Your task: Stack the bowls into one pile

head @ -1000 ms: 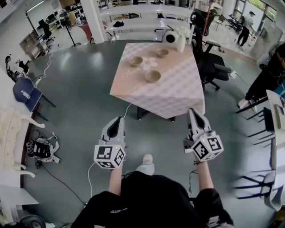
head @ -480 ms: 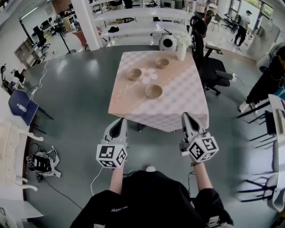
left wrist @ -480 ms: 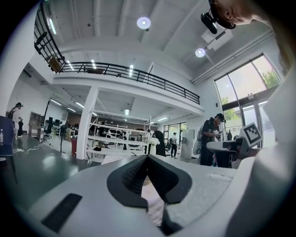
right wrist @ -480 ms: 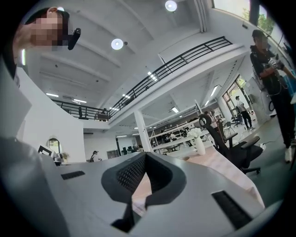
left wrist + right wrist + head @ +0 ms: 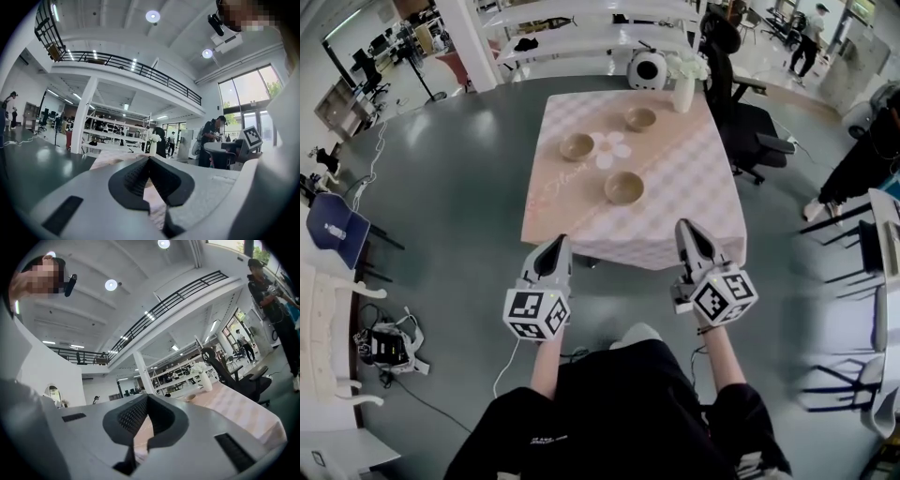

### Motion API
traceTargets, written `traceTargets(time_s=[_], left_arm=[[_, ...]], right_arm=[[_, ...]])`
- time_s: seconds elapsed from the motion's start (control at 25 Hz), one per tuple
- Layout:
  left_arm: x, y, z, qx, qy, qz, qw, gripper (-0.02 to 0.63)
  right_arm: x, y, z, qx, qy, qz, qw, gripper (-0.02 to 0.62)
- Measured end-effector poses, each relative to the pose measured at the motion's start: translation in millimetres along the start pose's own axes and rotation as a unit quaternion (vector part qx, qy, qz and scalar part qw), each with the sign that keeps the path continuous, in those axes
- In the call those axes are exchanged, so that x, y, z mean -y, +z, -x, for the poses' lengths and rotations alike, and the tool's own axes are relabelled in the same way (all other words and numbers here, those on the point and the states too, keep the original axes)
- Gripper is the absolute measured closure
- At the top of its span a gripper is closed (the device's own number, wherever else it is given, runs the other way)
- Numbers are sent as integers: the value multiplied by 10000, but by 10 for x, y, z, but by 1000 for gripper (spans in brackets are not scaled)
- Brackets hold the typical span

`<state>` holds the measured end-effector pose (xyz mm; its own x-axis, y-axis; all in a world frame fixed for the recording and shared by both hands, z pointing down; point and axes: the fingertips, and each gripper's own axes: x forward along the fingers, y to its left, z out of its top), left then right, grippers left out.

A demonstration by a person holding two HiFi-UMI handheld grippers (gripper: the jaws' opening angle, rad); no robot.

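Observation:
Three tan bowls stand apart on a table with a pink checked cloth [image 5: 675, 220]: one at the left [image 5: 577, 146], one at the far side [image 5: 640, 118] and one nearest me [image 5: 624, 187]. In the head view my left gripper [image 5: 557, 244] is held level just short of the table's near edge, its jaws shut with nothing between them. My right gripper [image 5: 685, 229] reaches the near edge at the right, also shut and empty. The nearest bowl lies ahead, between the two grippers. In the right gripper view the tablecloth [image 5: 234, 408] stretches ahead.
A white vase with flowers [image 5: 682, 89] stands at the table's far right corner. A black office chair [image 5: 755, 131] is beside the table on the right, and a person [image 5: 862, 159] stands further right. White shelves [image 5: 581, 37] are behind; a blue chair [image 5: 333, 230] and cables [image 5: 384, 342] are at the left.
The table has drawn closer in the head view. Both grippers have moved forward to its near edge, still shut and empty.

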<state>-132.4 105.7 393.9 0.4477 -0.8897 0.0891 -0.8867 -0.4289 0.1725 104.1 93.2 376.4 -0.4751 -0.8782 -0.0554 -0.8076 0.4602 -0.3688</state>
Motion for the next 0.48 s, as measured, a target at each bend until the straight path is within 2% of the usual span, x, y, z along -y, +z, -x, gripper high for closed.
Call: traceTargets(time_s=[0.2, 0.48], left_arm=[[-76, -111, -225, -145, -100, 159, 9997, 609], [-381, -183, -646, -368, 157, 331, 9987, 609]], right_arm=[[107, -31, -319, -157, 23, -78, 9998, 604], [409, -143, -1008, -467, 117, -245, 9985, 604]])
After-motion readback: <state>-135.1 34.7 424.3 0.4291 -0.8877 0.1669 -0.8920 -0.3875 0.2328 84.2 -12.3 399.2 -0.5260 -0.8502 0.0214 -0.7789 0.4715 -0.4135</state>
